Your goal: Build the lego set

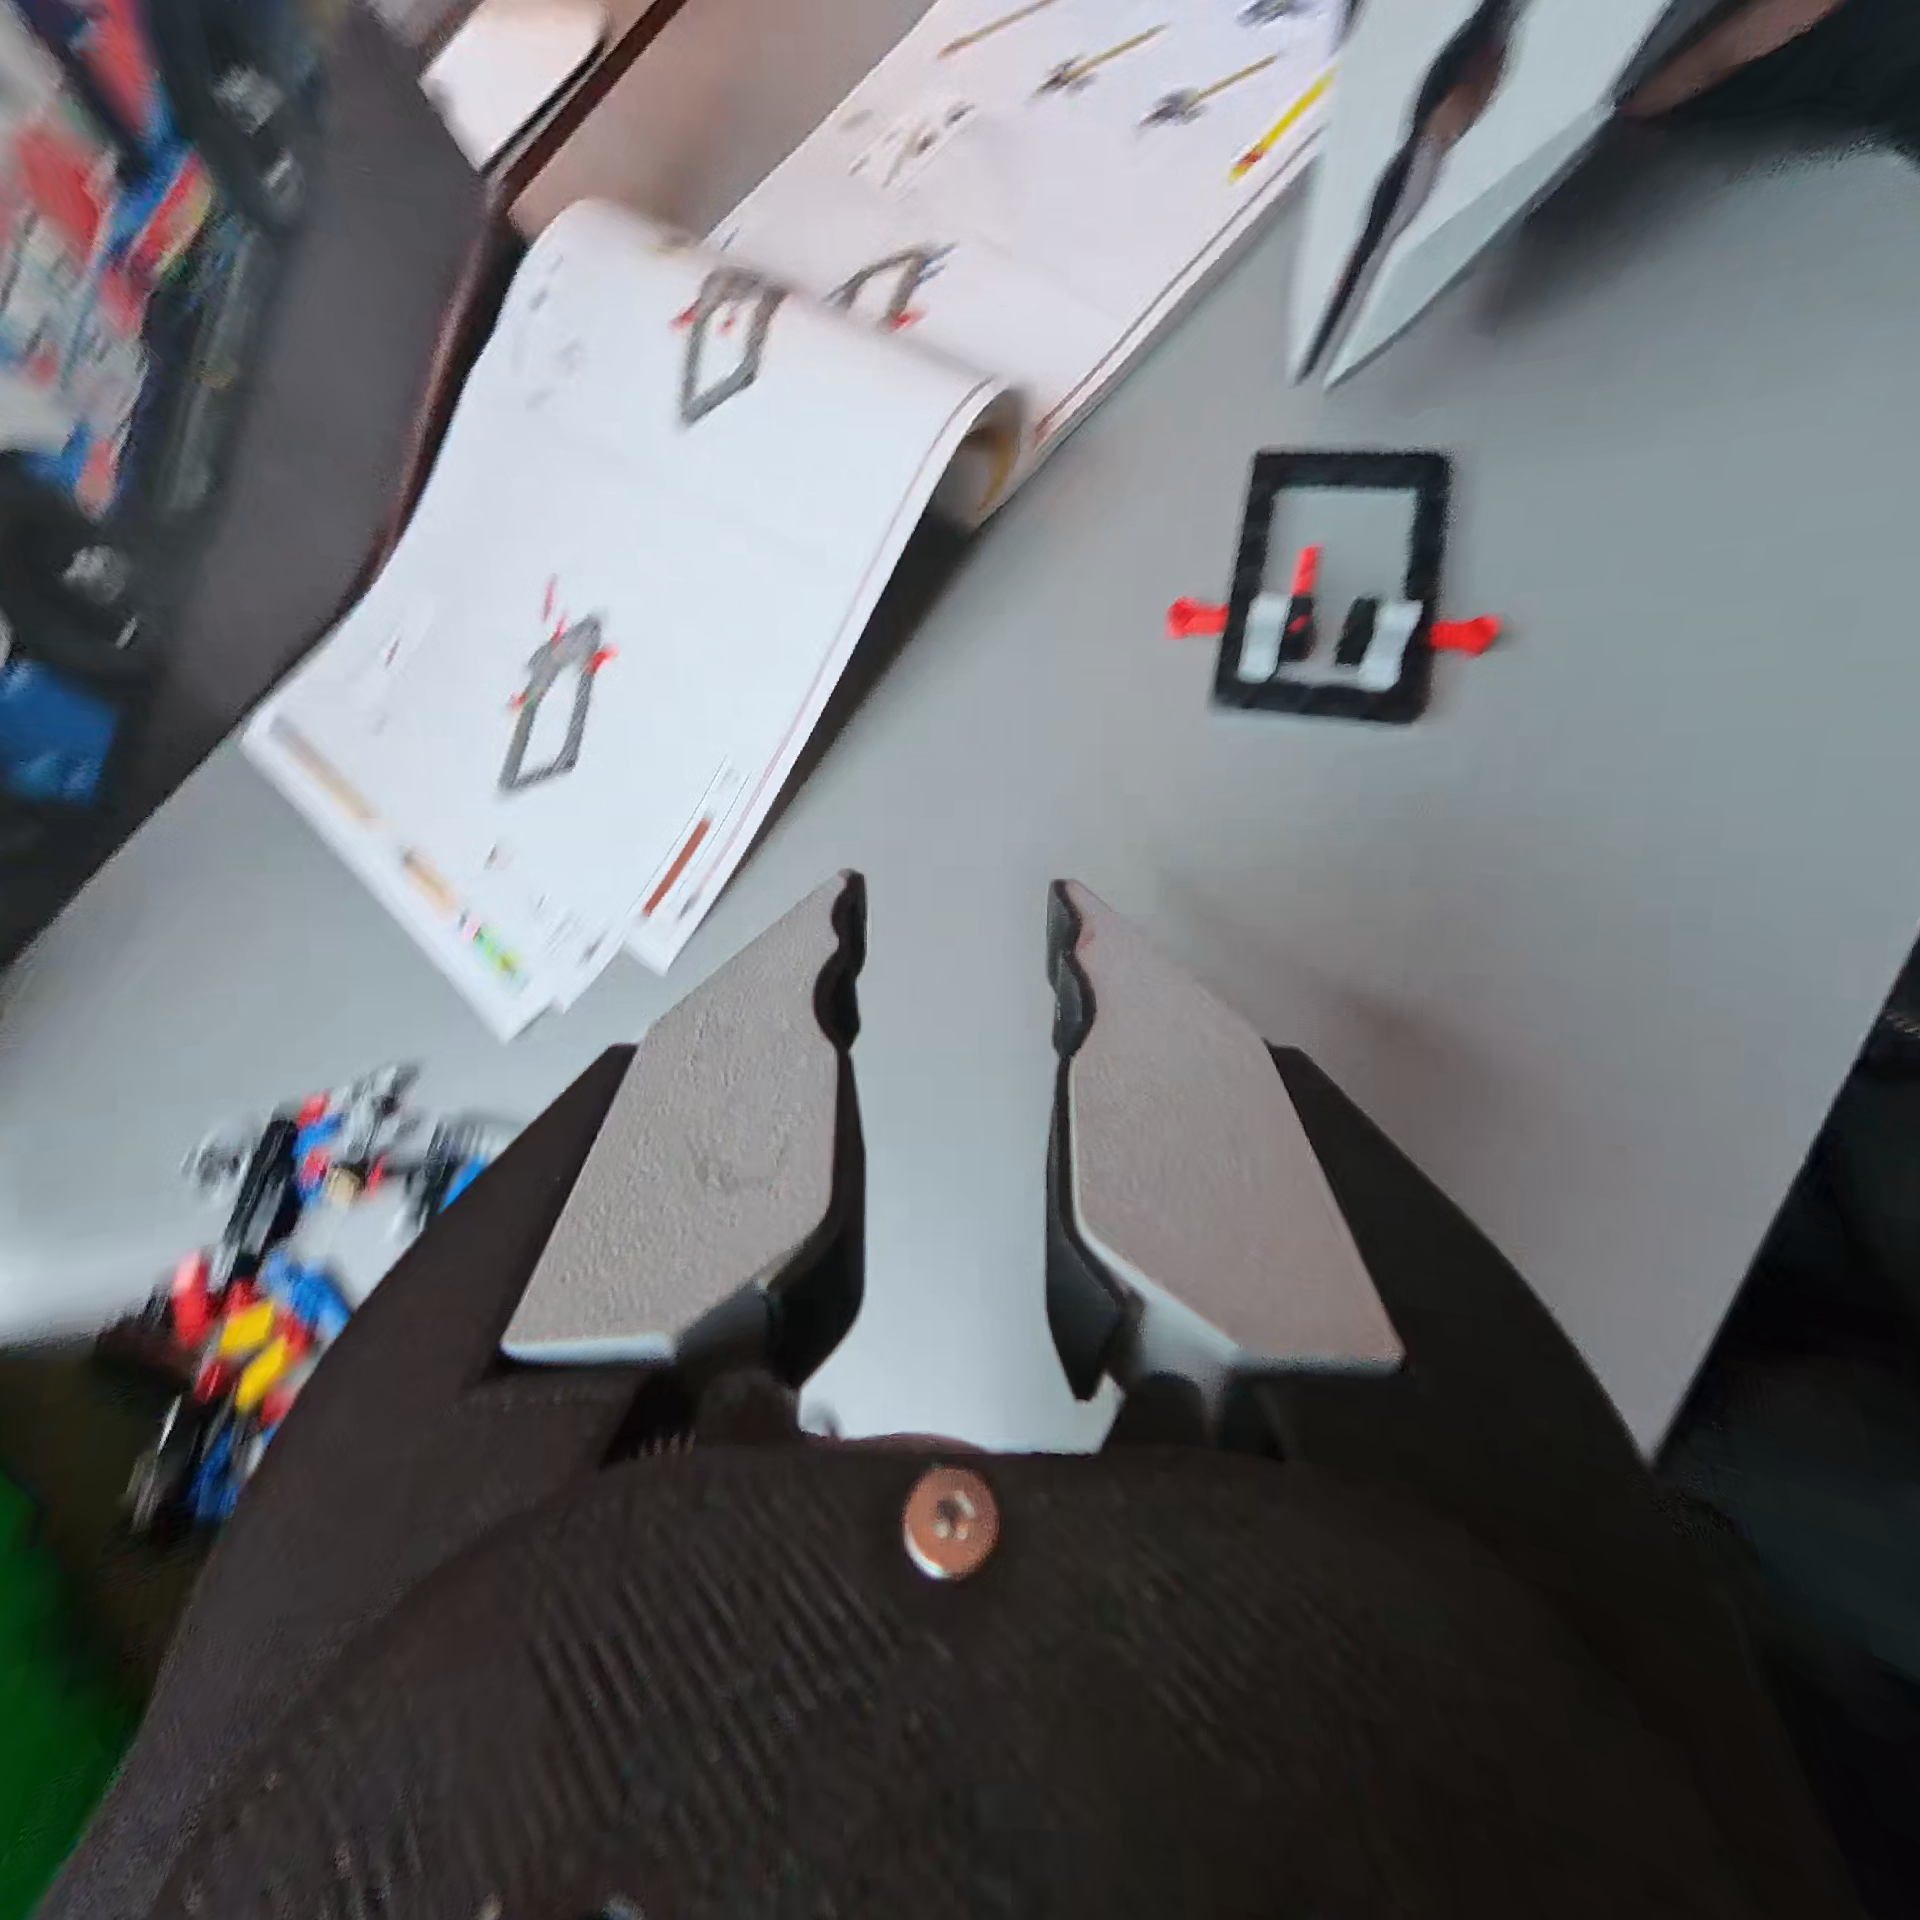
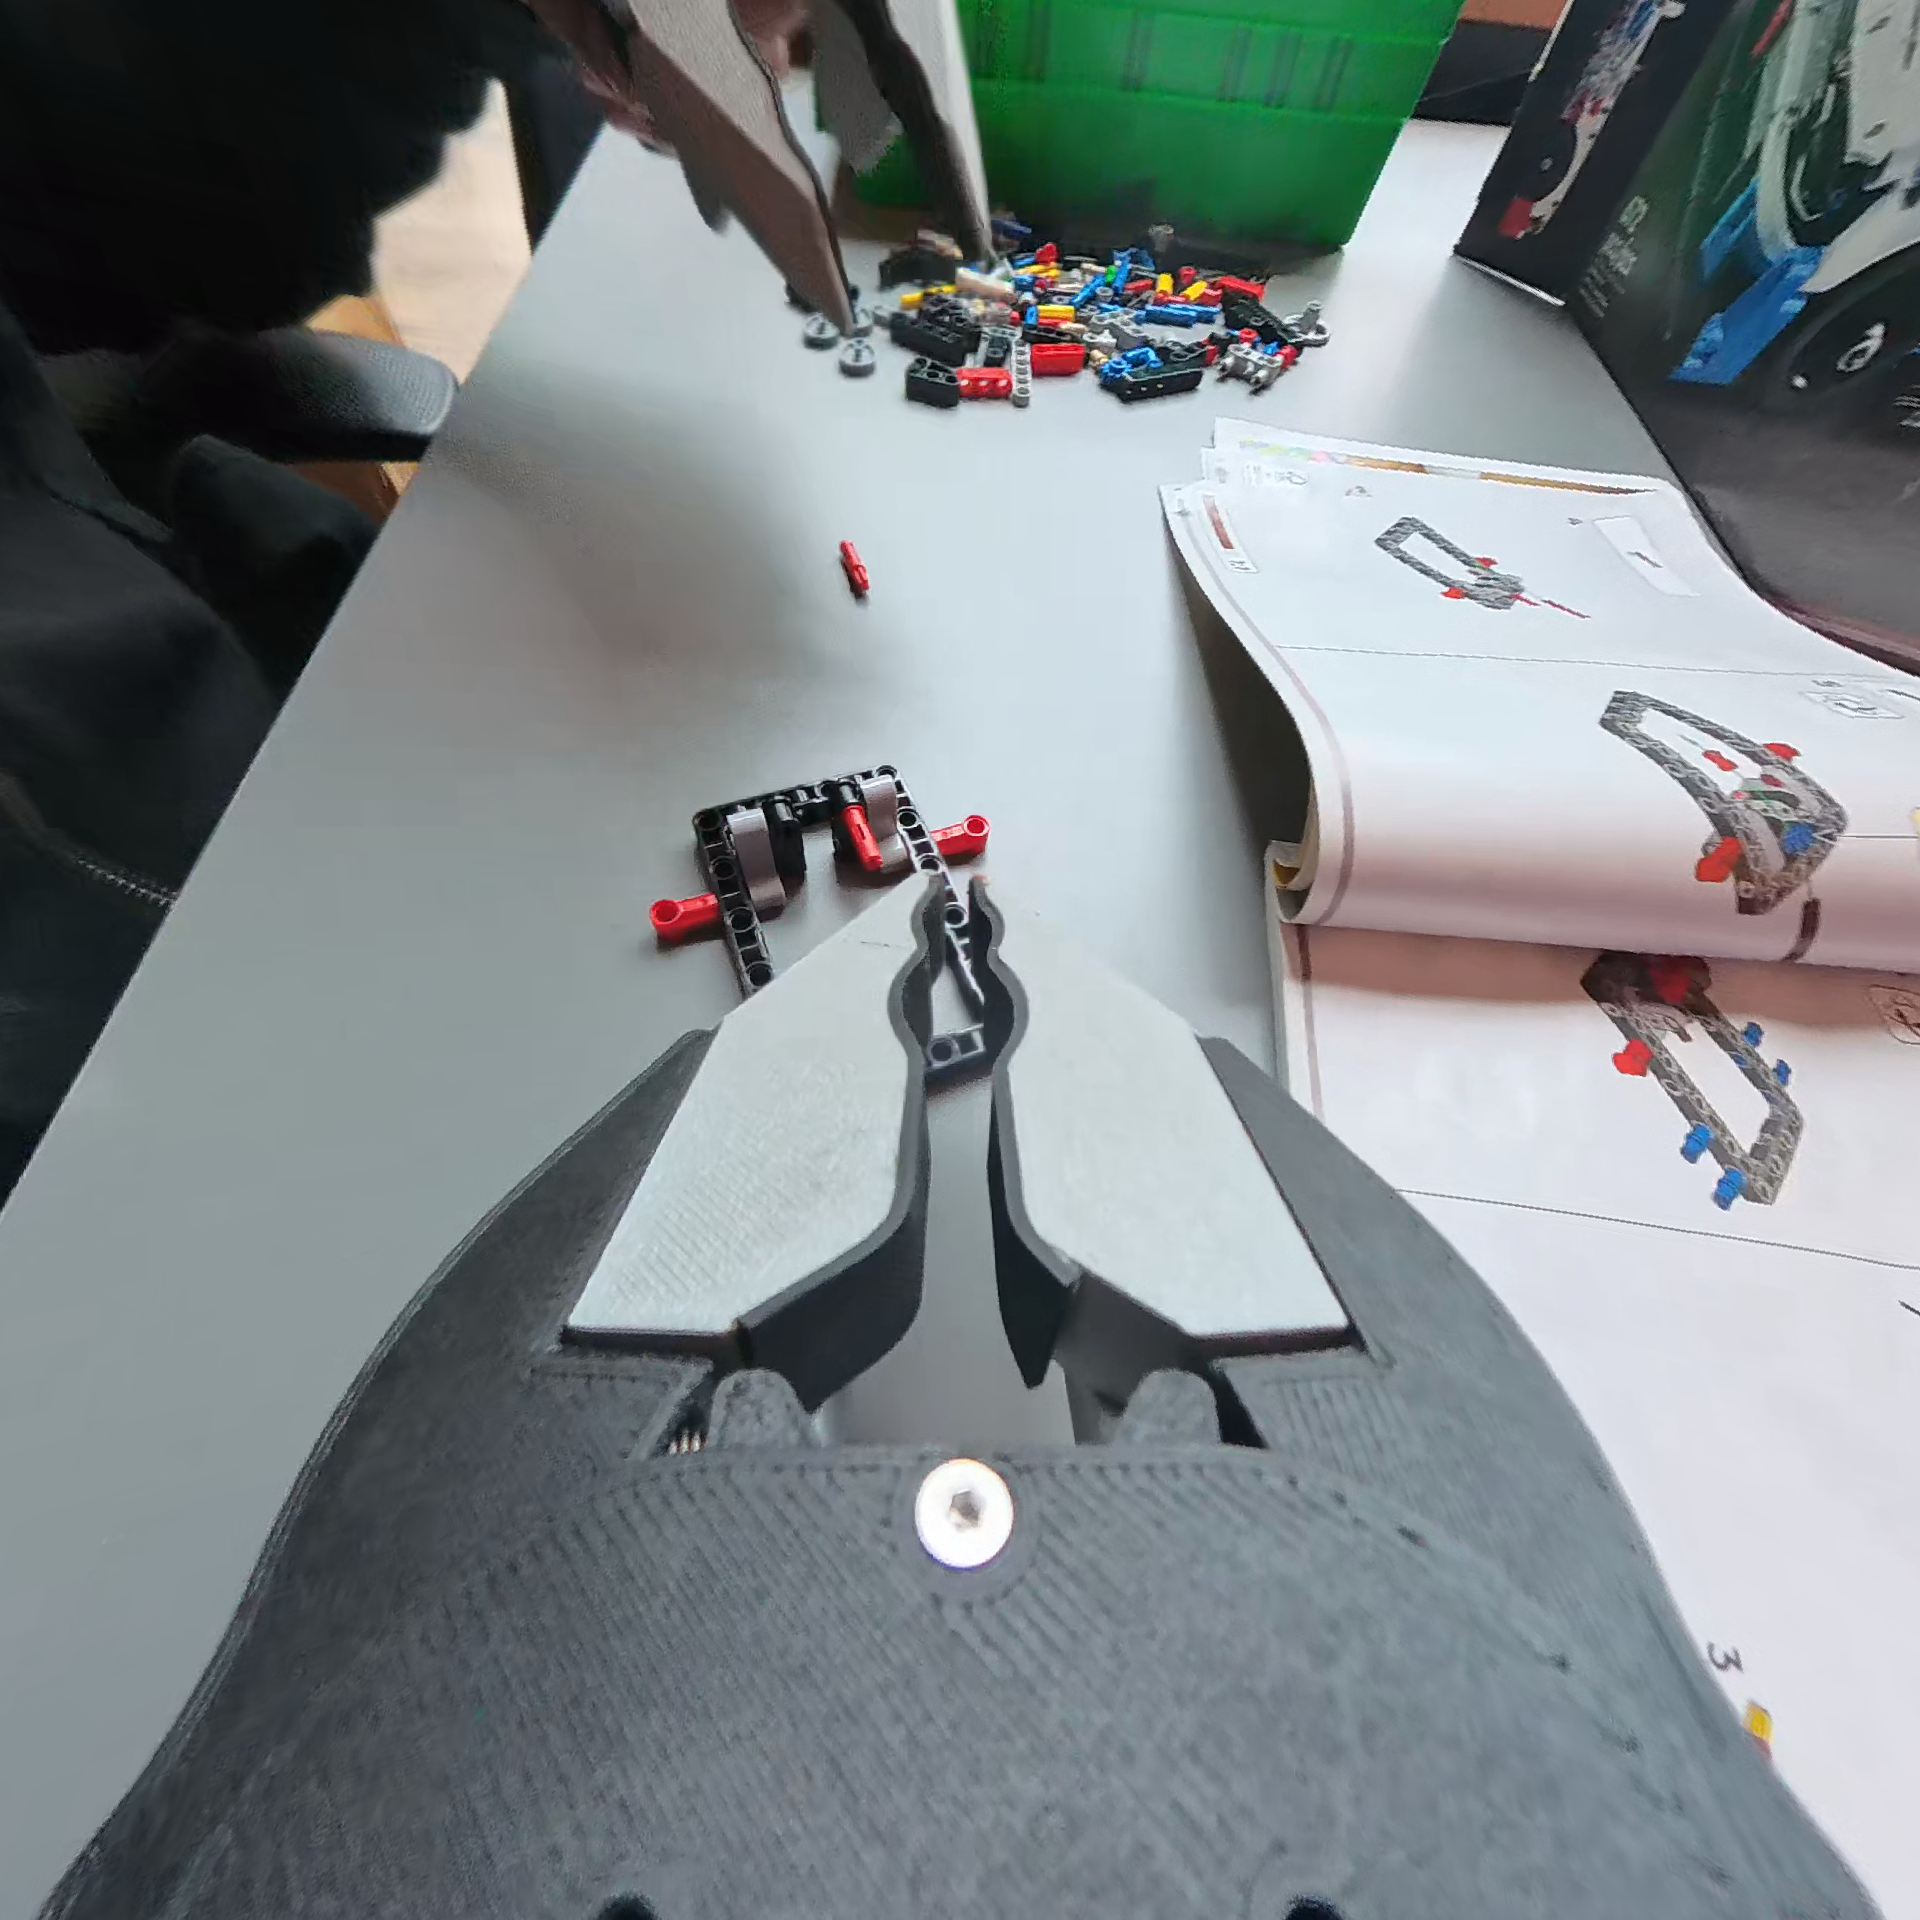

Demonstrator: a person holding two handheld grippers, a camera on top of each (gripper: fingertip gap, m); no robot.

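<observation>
The grey table (image 2: pixel 644 644) carries everything. At its far right stands a dark box (image 2: pixel 1714 208), and at the far edge a green bin (image 2: pixel 1195 104). The open booklet (image 2: pixel 1558 790) lies on the right side of the table, with its near page curled up; in the left wrist view the booklet (image 1: pixel 644 582) is blurred.

The right gripper (image 2: pixel 954 885) is low over the table, near the camera. Its jaws are almost closed, and between them I see part of the black frame (image 2: pixel 800 842). I cannot tell if they really clamp it or only hang above it. In the left wrist view the right gripper (image 1: pixel 1320 376) is above and beyond the frame (image 1: pixel 1330 582), with its jaws drawn together.

The left gripper (image 1: pixel 954 894) is released, its jaws are apart and hold nothing, over bare table. In the right wrist view the left gripper (image 2: pixel 914 281) stands far away, its tips at the left edge of the pile (image 2: pixel 1081 322) of loose pieces in front of the bin.

The frame lies flat in the middle of the table, left of the booklet. It has 2 grey parts inside and 2 red pins at its outer sides. 1 loose red pin (image 2: pixel 853 567) lies alone between the frame and the pile.
</observation>
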